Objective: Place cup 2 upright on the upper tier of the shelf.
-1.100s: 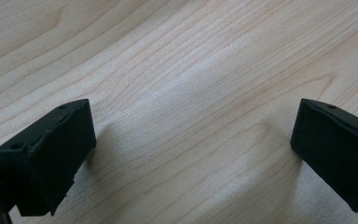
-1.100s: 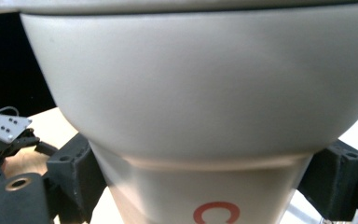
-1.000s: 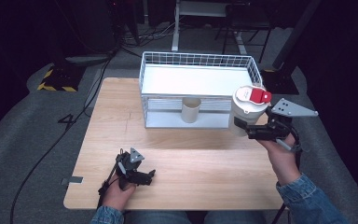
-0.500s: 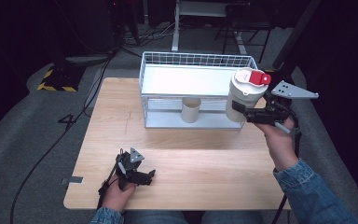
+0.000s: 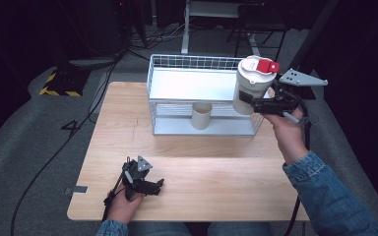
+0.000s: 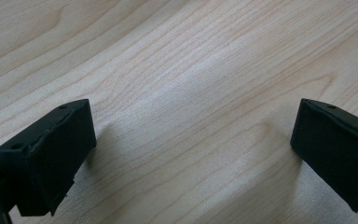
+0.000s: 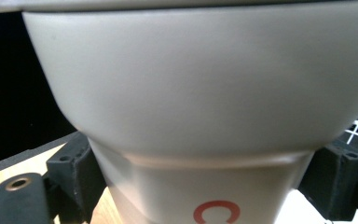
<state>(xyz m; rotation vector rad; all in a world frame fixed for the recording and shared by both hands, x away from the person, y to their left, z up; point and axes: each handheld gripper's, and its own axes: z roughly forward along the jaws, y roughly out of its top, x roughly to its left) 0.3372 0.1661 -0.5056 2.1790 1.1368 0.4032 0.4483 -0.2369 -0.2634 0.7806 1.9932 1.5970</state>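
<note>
Your right gripper [image 5: 254, 103] is covering part of the white tumbler [image 5: 250, 88], and in the right gripper view the cup's base and lid are running out of frame, leaving just a red mark. You are clamping its pale body, red flip cap on top, upright above the wire basket's [image 5: 177, 63] right end. Your left gripper [image 5: 155, 185] is resting spread wide, grasping nothing, on the table [image 5: 216, 172].
</note>
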